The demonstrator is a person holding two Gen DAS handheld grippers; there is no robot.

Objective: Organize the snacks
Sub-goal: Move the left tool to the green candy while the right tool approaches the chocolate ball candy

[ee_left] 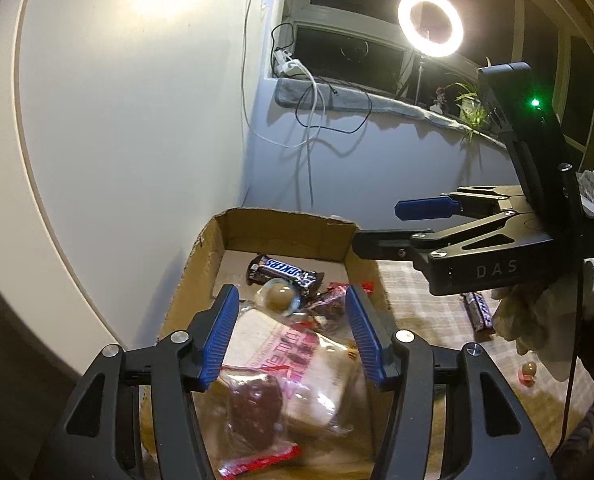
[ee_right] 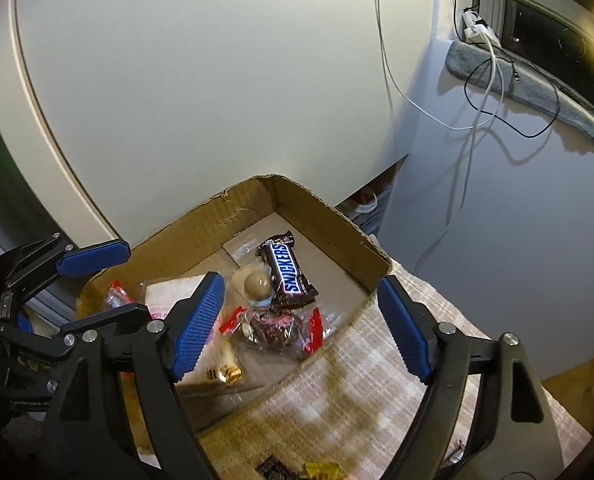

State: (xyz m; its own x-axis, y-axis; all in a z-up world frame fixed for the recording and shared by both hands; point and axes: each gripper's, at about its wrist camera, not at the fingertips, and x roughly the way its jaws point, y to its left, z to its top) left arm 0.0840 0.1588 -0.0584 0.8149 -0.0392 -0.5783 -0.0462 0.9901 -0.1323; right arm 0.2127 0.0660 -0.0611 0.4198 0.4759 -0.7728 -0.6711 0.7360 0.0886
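An open cardboard box stands on a checked cloth. In it lie a Snickers bar, a round brown candy in clear wrap, a clear packet with a brown cookie and a white packet with pink print. My left gripper hangs open over the packets, its pads clear of them. My right gripper is open at the box's right rim, with nothing between its fingers.
On the cloth right of the box lie another chocolate bar and a small round candy. A gloved hand holds the right gripper. Dark and yellow wrappers lie near me. A white wall is behind, and cables hang from the sill.
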